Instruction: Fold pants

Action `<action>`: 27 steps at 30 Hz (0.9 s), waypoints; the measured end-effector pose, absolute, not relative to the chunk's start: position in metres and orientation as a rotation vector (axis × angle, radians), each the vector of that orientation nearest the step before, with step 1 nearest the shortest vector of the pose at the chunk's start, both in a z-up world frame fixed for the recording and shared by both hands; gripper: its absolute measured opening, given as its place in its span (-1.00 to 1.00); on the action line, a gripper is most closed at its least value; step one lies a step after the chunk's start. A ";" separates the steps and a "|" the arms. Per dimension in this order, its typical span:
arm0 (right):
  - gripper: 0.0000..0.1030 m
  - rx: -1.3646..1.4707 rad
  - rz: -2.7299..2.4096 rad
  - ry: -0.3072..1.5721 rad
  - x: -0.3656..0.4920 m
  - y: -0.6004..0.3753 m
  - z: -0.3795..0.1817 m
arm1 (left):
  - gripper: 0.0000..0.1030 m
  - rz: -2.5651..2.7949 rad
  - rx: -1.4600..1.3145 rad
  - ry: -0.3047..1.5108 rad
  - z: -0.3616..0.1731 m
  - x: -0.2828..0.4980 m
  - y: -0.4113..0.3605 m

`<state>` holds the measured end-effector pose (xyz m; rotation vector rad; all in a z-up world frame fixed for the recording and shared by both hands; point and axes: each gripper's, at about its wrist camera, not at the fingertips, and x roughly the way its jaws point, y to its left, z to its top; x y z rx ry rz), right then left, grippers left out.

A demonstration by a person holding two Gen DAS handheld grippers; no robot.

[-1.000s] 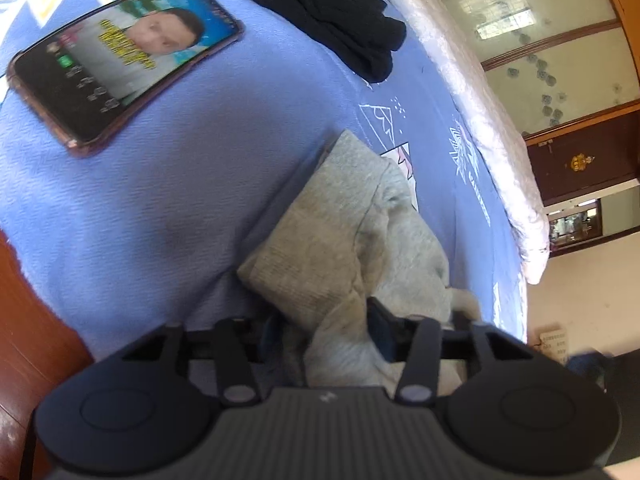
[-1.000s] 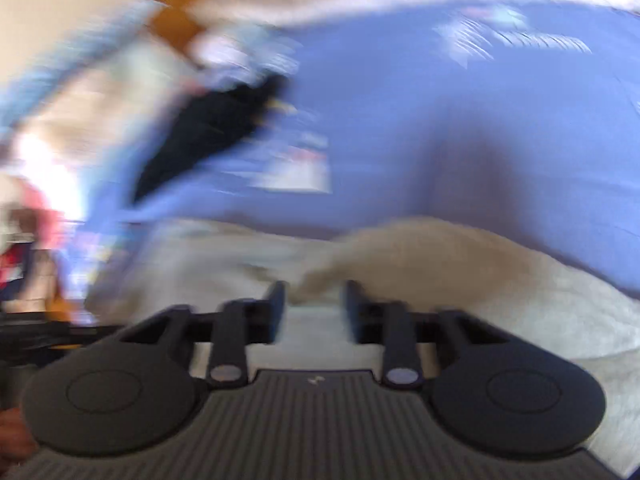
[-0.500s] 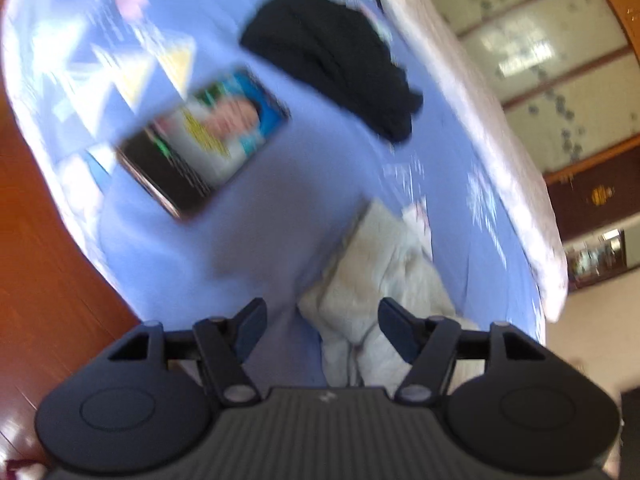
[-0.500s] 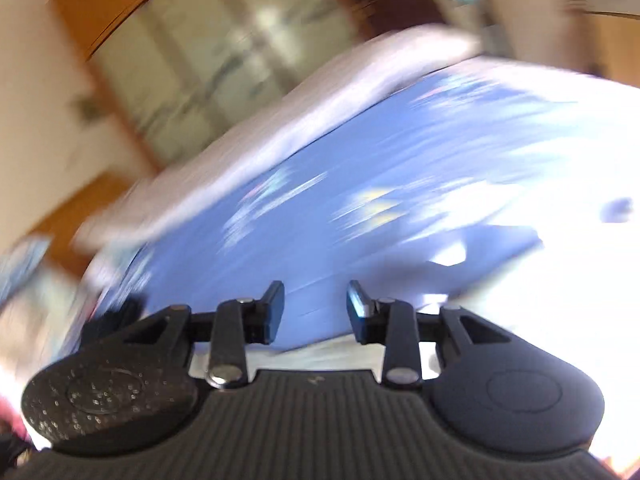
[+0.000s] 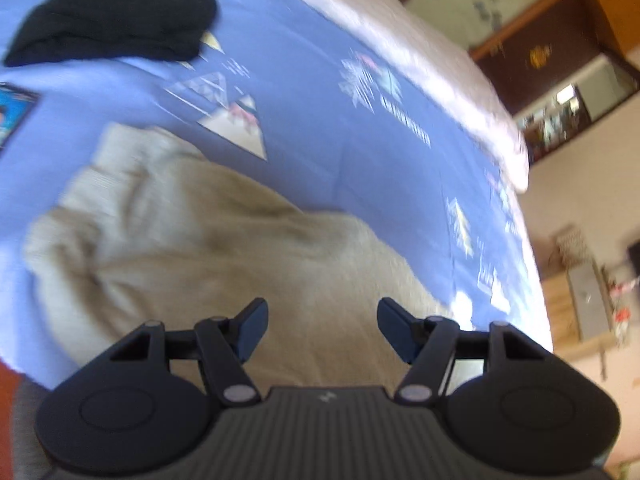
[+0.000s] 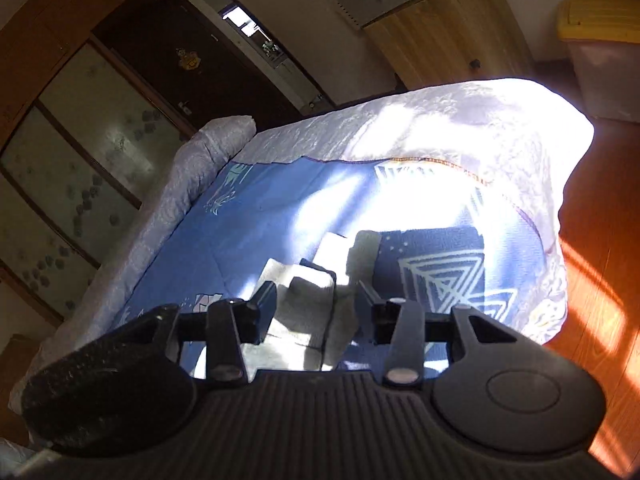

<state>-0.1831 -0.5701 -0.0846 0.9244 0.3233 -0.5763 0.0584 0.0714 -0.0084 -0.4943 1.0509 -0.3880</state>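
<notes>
The beige pants (image 5: 192, 240) lie crumpled on the blue patterned bedspread (image 5: 340, 140). My left gripper (image 5: 320, 324) is open and empty, hovering just above the pants' near part. In the right wrist view my right gripper (image 6: 316, 300) is open over the leg ends of the pants (image 6: 308, 292), which lie in strong sunlight near the bed's foot; the cloth sits between the spread jaws, not pinched.
A black garment (image 5: 116, 20) lies at the far left of the bed and a phone (image 5: 12, 112) at the left edge. A white quilt (image 6: 460, 128) covers the bed's end. Wooden floor (image 6: 600, 240), a cabinet (image 6: 432, 40) and a yellow-lidded bin (image 6: 600, 40) surround the bed.
My left gripper opened, let go of the pants and swung right. My right gripper swept toward the foot of the bed and opened wider over the leg ends.
</notes>
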 end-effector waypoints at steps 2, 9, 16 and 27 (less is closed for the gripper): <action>-0.08 0.957 -0.525 0.345 -0.174 -0.581 -0.091 | 0.20 -0.391 -0.444 1.076 -0.021 0.062 0.053; -0.84 0.941 -0.529 0.134 -0.204 -0.590 -0.063 | 0.20 -0.290 -0.336 1.155 -0.068 0.076 0.024; -0.24 1.046 -0.628 0.162 -0.221 -0.602 -0.104 | 0.33 -0.301 -0.174 1.119 -0.061 0.064 -0.002; -0.02 1.077 -0.591 0.245 -0.206 -0.590 -0.110 | 0.33 -0.352 -0.297 1.113 -0.042 0.048 0.016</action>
